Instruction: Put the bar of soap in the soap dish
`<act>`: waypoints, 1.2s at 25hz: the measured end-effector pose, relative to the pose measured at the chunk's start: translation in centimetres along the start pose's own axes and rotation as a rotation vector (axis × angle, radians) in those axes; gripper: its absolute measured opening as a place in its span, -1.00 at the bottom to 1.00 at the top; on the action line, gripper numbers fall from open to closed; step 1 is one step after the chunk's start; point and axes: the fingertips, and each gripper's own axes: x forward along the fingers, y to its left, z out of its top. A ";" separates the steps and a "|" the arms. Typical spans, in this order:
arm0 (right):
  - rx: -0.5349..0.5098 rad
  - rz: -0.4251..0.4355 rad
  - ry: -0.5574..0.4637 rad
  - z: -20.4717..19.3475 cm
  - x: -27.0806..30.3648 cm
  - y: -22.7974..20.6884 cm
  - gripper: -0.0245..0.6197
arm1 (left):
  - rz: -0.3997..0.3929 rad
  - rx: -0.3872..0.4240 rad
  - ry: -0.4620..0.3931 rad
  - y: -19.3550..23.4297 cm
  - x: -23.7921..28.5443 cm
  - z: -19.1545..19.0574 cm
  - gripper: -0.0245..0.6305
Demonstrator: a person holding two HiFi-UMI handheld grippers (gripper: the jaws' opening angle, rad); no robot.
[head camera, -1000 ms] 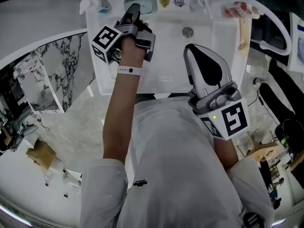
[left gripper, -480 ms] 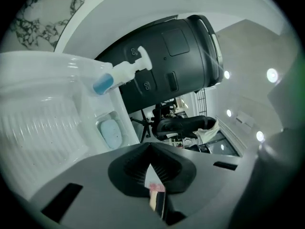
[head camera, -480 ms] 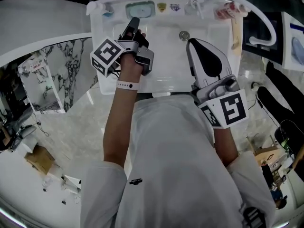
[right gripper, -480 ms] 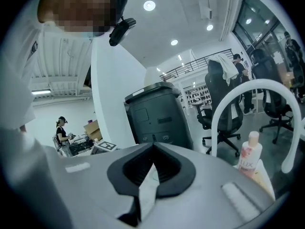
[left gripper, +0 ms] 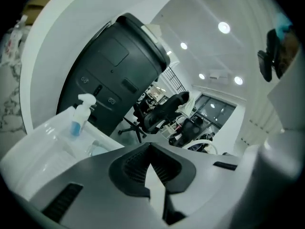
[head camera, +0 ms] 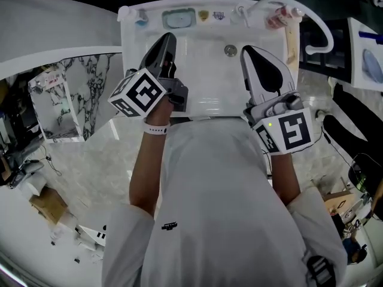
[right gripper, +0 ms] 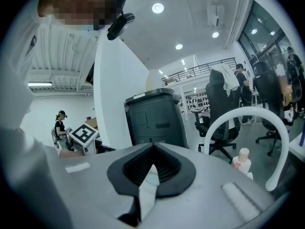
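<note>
The left gripper [left gripper: 150, 146] is pressed together on nothing and is held over the left half of the sink [head camera: 209, 70]. The right gripper [right gripper: 153, 146] is likewise closed and empty. The bar of soap [head camera: 179, 19] is seen lying in the soap dish [head camera: 164, 18] on the sink's back rim.

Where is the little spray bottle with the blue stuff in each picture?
Head view: the spray bottle is at the top, on the back left corner of the sink, left of the soap dish.
Left gripper view: at the left, standing in front of the dark bin.
Right gripper view: not in it.
Shared landmark: the dark bin shows in both gripper views, mid-picture in the right one.
</note>
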 end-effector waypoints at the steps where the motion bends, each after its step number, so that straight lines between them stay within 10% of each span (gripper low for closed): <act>1: -0.007 -0.001 -0.002 0.2 -0.1 0.0 -0.92 | 0.003 0.047 -0.004 -0.4 -0.6 0.3 -0.90; 16: -0.082 -0.043 -0.025 2.5 -1.8 -0.8 -0.92 | 0.033 0.488 -0.084 -6.5 -8.3 3.0 -0.90; 30: -0.138 -0.071 -0.049 4.2 -3.5 -1.7 -0.92 | 0.049 0.627 -0.106 -8.8 -11.3 4.0 -0.90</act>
